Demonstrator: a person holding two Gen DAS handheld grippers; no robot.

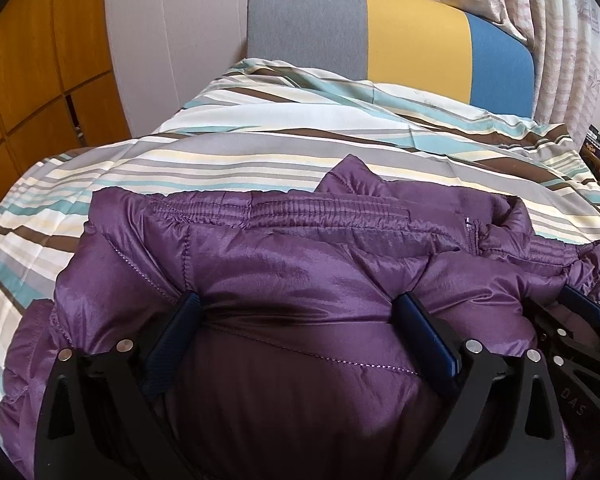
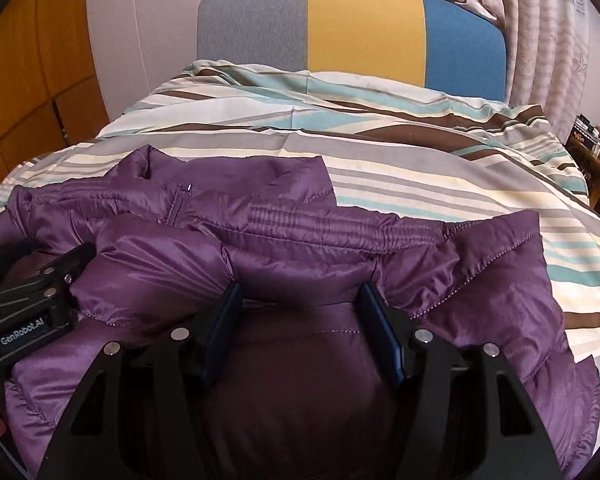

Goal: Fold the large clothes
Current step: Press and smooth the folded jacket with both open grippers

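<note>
A shiny purple quilted puffer jacket (image 1: 284,264) lies folded on a bed covered with a striped sheet of cream, teal, grey and brown (image 1: 260,148). Its elastic hem runs across the far edge of the bundle.

The left tongs (image 1: 300,312) are spread very wide, with both blue pads sunk into the puffy fabric at the near left part of the jacket. A bulge of padding sits between them, but I cannot tell if the pads really press it.

The right tongs (image 2: 300,300) are about half open over the near right part, also with a bulge of fabric between the pads; a real grip is not clear.

At the far end stands a headboard in grey, yellow and blue panels (image 2: 364,28), with pale patterned curtains (image 2: 548,40) on the right.
</note>
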